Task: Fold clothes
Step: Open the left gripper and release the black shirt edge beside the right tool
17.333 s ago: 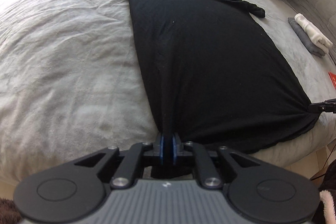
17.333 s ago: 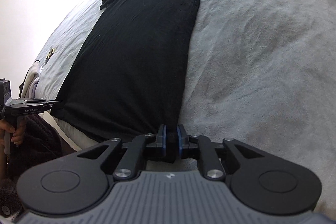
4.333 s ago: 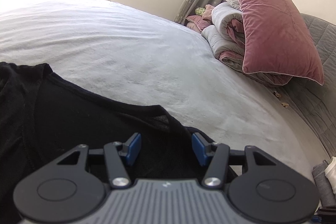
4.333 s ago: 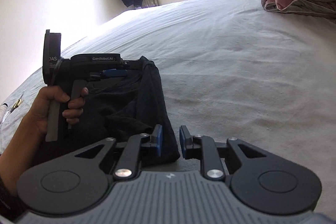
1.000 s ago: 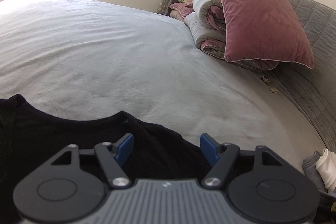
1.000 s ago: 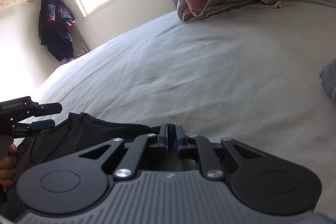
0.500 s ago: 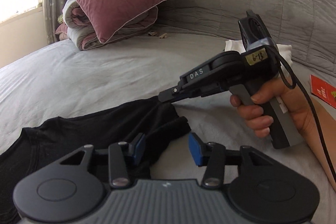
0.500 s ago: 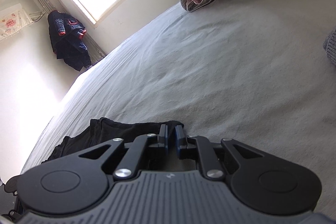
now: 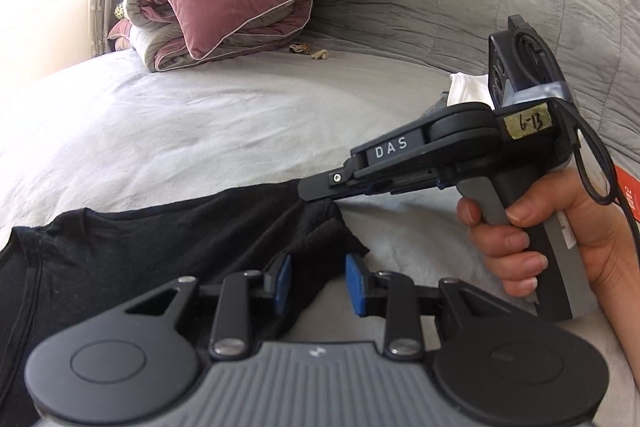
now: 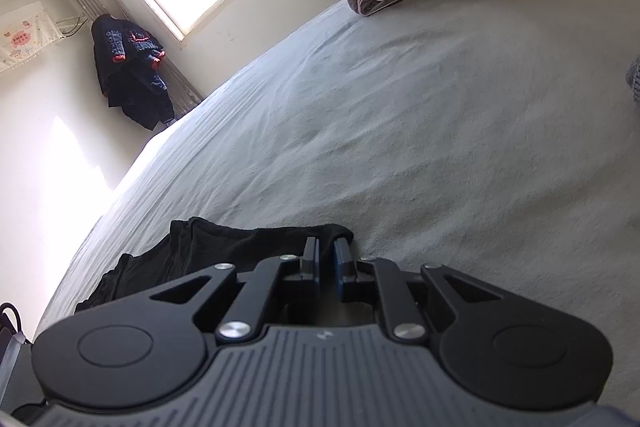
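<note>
The left tongs are closing around a corner of the black shirt; the right tongs already pinch its far corner. The shirt lies partly folded on the bed, so further folds probably remain.

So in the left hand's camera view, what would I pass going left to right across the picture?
Black shirt → the left tool with its jaws closing around the shirt's corner → the right tool pinching the shirt → the person's hand → a red card at the edge.
</note>
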`<state>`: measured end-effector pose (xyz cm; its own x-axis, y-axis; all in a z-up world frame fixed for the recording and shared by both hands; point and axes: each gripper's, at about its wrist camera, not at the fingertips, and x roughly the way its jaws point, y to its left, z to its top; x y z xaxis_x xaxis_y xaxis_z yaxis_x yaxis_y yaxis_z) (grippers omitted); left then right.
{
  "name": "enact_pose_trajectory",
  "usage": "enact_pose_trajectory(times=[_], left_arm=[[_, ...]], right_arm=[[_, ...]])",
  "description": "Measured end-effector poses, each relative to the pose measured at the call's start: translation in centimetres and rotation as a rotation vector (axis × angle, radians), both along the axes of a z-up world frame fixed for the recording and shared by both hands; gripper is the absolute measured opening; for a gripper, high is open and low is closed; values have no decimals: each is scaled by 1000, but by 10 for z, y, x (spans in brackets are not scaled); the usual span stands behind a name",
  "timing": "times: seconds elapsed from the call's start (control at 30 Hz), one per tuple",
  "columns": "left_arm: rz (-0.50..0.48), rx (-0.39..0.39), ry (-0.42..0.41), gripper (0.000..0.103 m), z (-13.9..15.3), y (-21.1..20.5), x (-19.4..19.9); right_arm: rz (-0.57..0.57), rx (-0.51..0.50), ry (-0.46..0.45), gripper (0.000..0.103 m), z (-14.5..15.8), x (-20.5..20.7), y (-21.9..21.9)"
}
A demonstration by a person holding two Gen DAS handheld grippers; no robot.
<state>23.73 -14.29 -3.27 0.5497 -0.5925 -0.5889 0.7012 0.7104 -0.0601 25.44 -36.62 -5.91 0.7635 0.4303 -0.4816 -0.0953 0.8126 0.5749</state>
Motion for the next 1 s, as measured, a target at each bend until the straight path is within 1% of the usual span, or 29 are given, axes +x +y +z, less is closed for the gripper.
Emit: enact_pose_trajectory(times=[0.1, 0.13, 0.17, 0.2, 0.23, 0.27, 0.3, 0.37, 0.43, 0.5, 0.57, 0.6, 0.7, 0.73, 0.83, 0.87, 0.93, 0.97, 1.0], left_arm=[[22, 6, 37, 27, -8, -3, 7], [32, -7, 45, 23, -8, -1, 8], [45, -18, 50, 12, -9, 0, 9], [58, -29, 56, 4, -9, 1, 10], [71, -40, 59, 2, -9, 2, 10], [71, -51, 43, 2, -8, 3, 8], [54, -53, 14, 2, -6, 3, 2], [4, -50, -32, 2, -2, 2, -10], [-56, -9, -56, 2, -2, -3, -20], [-94, 66, -67, 2, -6, -10, -24], [-107, 97, -83, 3, -8, -13, -26], [-114, 97, -81, 3, -6, -13, -26], [-147, 64, -70, 7, 0, -7, -25], [-158, 43, -65, 10, 2, -4, -25], [-165, -15, -49, 11, 8, 5, -24], [-167, -51, -39, 11, 11, 10, -22], [-150, -111, -25, 11, 16, 19, -16], [-132, -130, -22, 11, 18, 22, -13], [-110, -134, -15, 11, 18, 23, -8]], right_arm=[[-5, -4, -2, 13, -1, 1, 1], [-8, -7, -2, 13, -1, 1, 2], [-10, -13, -4, 13, -2, 1, 2], [-12, -19, -7, 13, -1, 2, 3], [-16, -26, -10, 11, -1, 2, 4], [-23, -36, -13, 10, -1, 1, 6], [-33, -53, -15, 3, -1, 1, 7], [-50, -76, -25, 2, 1, 1, 9], [-77, -111, -43, 2, 3, 0, 11], [-91, -119, -46, 2, 2, 1, 10], [-93, -119, -44, 2, 1, 2, 9], [-92, -120, -43, 2, 1, 2, 9], [-83, -110, -42, 3, -1, 3, 8], [-81, -104, -42, 3, -1, 4, 7], [-77, -82, -38, 4, -2, 4, 4], [-76, -77, -37, 4, -2, 4, 3], [-75, -73, -36, 4, -2, 4, 3], [-75, -73, -36, 4, -2, 4, 3], [-75, -72, -36, 4, -2, 4, 3]])
